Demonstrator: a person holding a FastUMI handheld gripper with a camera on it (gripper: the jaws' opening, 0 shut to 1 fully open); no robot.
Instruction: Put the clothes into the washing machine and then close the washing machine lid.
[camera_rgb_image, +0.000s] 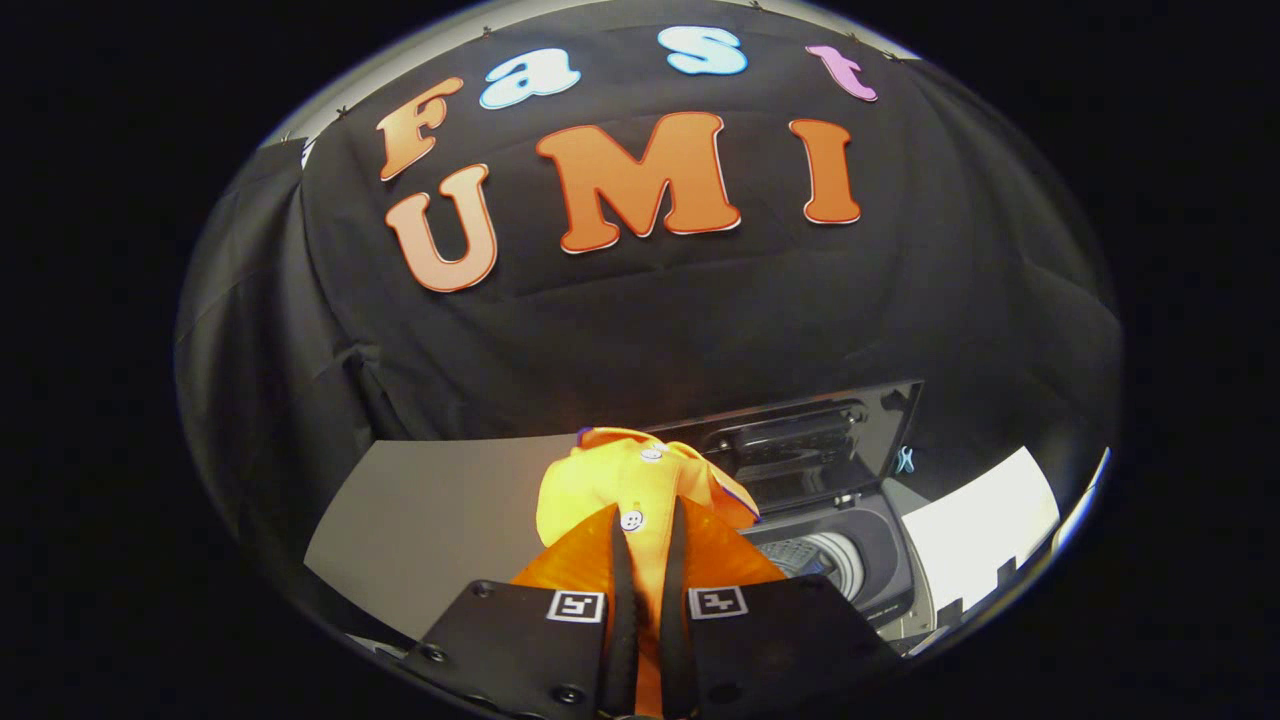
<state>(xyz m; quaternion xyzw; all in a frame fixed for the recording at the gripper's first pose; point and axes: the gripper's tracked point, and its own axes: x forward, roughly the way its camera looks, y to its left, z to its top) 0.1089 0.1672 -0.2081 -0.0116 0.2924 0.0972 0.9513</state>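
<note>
An orange buttoned garment (610, 480) hangs bunched between my fingers, lifted above the table. My gripper (648, 520) is shut on the orange garment, both fingers pressing a fold of its cloth near a white button. Beyond and to the right of the fingers stands the small washing machine (860, 560). Its dark lid (820, 440) is raised upright at the back, and the drum opening (815, 560) shows under it. The garment hides part of the machine's left side.
A grey tabletop (430, 520) stretches to the left of the garment. A white sheet (985, 530) lies to the right of the machine. A small blue clip (905, 460) hangs beside the lid. Black cloth walls close in behind.
</note>
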